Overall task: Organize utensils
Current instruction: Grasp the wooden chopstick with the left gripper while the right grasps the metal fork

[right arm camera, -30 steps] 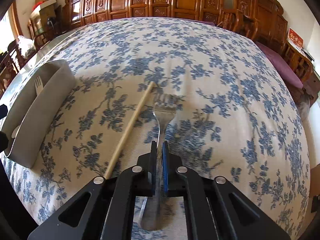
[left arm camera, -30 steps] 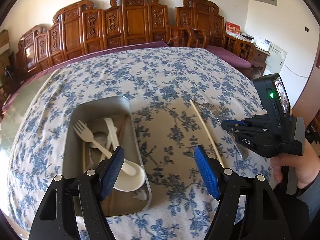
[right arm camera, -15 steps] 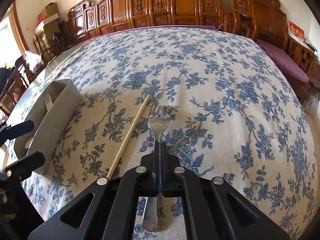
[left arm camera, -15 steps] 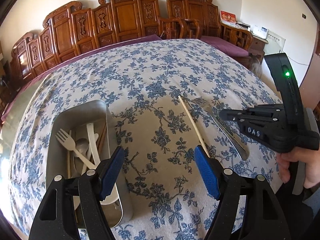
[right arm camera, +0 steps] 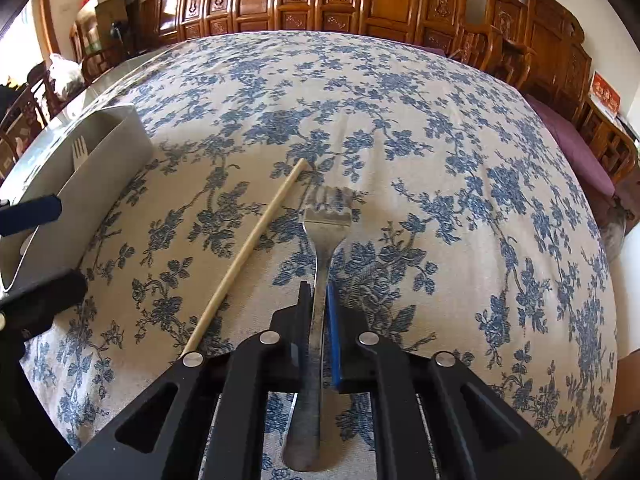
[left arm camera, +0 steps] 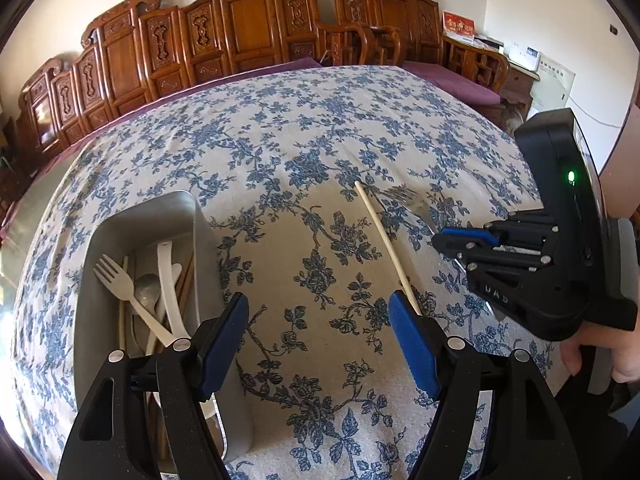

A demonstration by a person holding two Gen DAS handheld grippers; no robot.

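Our right gripper [right arm camera: 319, 320] has its jaws clamped on the metal fork [right arm camera: 320, 264] lying on the table [right arm camera: 460, 160], while our left gripper [left arm camera: 318, 332] hovers with jaws apart; the thin handle could twist loose when lifted toward the tray [left arm camera: 140, 216] at left.

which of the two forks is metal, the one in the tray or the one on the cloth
The fork on the cloth, clamped in the right gripper beside the lone chopstick, is shiny metal. The fork in the tray is matte, pale beige.
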